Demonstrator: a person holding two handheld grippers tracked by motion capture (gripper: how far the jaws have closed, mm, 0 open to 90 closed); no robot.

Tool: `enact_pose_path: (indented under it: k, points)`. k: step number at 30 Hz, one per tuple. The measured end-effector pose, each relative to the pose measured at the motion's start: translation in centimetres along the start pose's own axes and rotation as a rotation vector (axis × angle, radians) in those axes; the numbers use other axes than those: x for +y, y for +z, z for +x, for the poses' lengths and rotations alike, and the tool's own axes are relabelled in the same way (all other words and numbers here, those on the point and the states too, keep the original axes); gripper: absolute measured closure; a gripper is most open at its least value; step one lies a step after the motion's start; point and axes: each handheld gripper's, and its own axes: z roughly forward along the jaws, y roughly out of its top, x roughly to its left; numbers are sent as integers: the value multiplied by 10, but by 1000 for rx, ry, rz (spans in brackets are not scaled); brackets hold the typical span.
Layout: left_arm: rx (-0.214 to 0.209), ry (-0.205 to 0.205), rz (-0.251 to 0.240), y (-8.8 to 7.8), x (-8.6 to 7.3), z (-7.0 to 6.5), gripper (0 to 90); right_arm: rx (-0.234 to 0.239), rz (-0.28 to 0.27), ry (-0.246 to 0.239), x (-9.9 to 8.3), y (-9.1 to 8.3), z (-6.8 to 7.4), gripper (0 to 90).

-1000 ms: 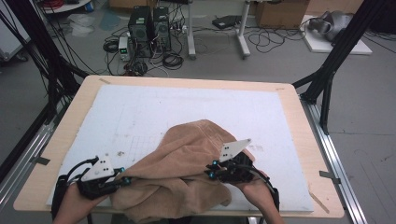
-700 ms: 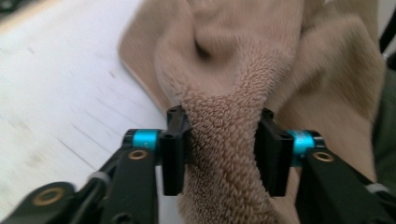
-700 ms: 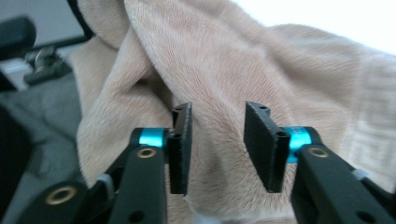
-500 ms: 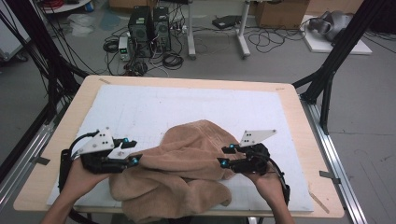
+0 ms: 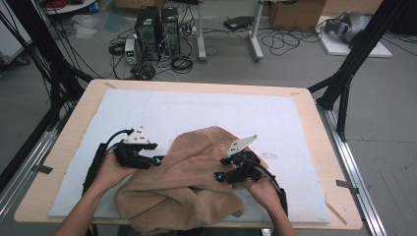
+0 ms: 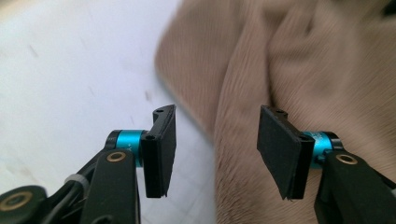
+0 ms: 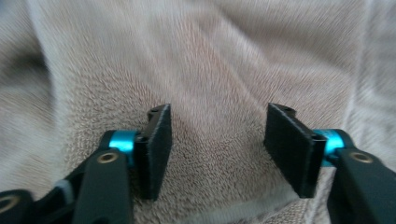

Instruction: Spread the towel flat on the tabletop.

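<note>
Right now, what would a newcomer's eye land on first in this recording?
First, the crumpled tan terry towel, heaped at the near edge of the white foam-topped wooden table and hanging slightly over it. Next, the two hand-held black grippers at its sides: the left gripper at the towel's left edge, the right gripper over its right part. Both have just been opening, with nothing pinched between the pads.

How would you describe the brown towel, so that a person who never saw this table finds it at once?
Look at the wooden table covered by a white mat. On the mat's near half, between the left gripper and the right gripper, lies the tan towel. It is the only soft, crumpled thing there, and its near edge hangs over the table's front.
</note>
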Motion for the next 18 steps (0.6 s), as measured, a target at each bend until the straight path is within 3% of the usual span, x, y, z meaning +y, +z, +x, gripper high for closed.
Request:
enact_pose_path:
  k: [2, 5, 8, 9, 12, 18]
  points:
    - [-25, 12, 36, 11, -2, -1, 511, 17, 7, -7, -4, 5, 1, 564]
    - [-57, 29, 67, 18, -8, -4, 669, 50, 6, 0, -11, 8, 2, 699]
    - [-56, 28, 53, 14, -11, -9, 819, 76, -2, -20, -14, 5, 4, 805]
    - [-54, 38, 60, 10, -11, -10, 834, 75, 0, -29, -14, 4, 4, 833]
    - [-46, 22, 15, -2, -17, -16, 846, 77, 7, -47, -14, 1, 7, 874]
    - [-19, -23, -30, -24, -42, -25, 850, 99, 1, -70, -12, 0, 15, 889]
